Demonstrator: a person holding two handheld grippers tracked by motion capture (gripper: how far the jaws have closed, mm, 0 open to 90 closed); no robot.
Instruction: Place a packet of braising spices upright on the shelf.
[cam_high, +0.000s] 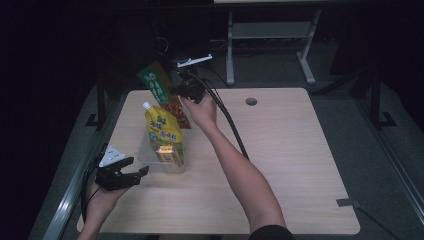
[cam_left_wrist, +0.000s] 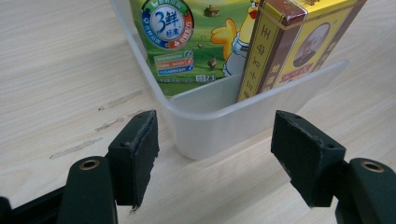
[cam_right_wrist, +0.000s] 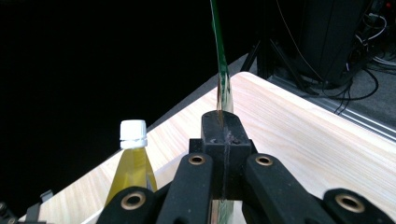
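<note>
We see the right gripper (cam_high: 186, 91) clamped on a green packet (cam_high: 159, 89), held tilted above the far end of the bin (cam_high: 146, 159). Our left gripper (cam_high: 131, 176) stands apart and empty at the bin's near corner, beside the yellow pouch (cam_high: 162, 129) and box (cam_high: 167, 154).

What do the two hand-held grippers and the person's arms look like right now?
Both are black, linked-arm tools with brass-coloured pivot rivets and blocky black pads. The left hand-held gripper and the right hand-held gripper each carry a pale three-cornered plate on top and trail black cables. The forearms are bare; a dark sleeve shows.
</note>
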